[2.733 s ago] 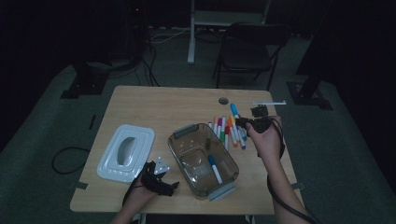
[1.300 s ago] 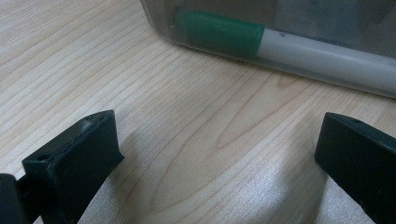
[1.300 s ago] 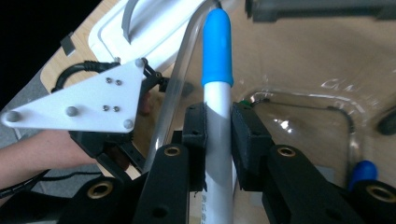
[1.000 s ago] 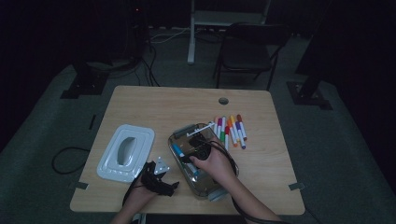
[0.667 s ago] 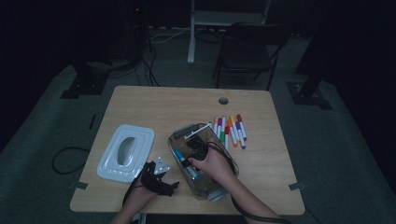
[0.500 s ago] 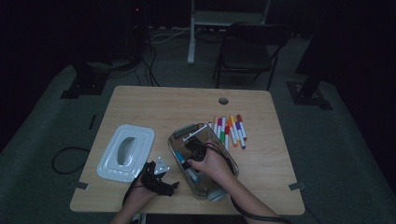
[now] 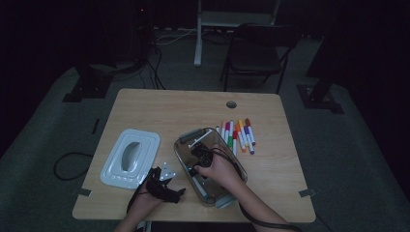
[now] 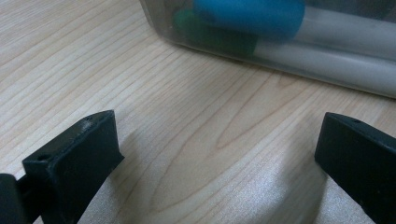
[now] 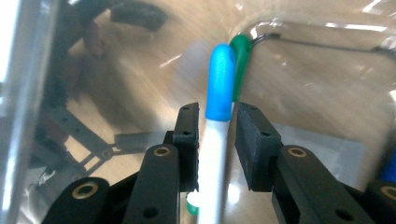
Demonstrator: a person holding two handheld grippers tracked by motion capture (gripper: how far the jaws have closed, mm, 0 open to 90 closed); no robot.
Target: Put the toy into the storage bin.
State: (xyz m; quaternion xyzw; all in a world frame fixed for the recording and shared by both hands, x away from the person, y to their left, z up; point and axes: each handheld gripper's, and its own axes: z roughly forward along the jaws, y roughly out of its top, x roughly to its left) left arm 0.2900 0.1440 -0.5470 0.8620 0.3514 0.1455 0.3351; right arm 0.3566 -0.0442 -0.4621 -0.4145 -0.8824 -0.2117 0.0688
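The wooden table point(image 7: 290, 169) took up most of the high view, pale grain, smooth top. On its left sat a white plastic lid point(image 7: 129, 158), upside down I think, though it was too dim there to be sure. Middle front was the clear plastic box point(image 7: 186, 140), rounded corners, glossy walls. Just to its right a row of markers point(image 7: 237, 135) lay side by side, touching or nearly so.

The right gripper point(image 9: 215, 140) was down inside the box. Its jaws had just been opening, and they stood a little apart with the blue-capped marker point(image 9: 219, 93) running straight between them, long axis in line with the jaws, cap pointing away. The right pad looked clear of the barrel, so it seemed let go. A green-capped marker point(image 9: 241, 56) lay alongside on the box floor.

The left gripper point(image 8: 215, 154) rested on the table just outside the box wall, jaws spread wide over bare wood.
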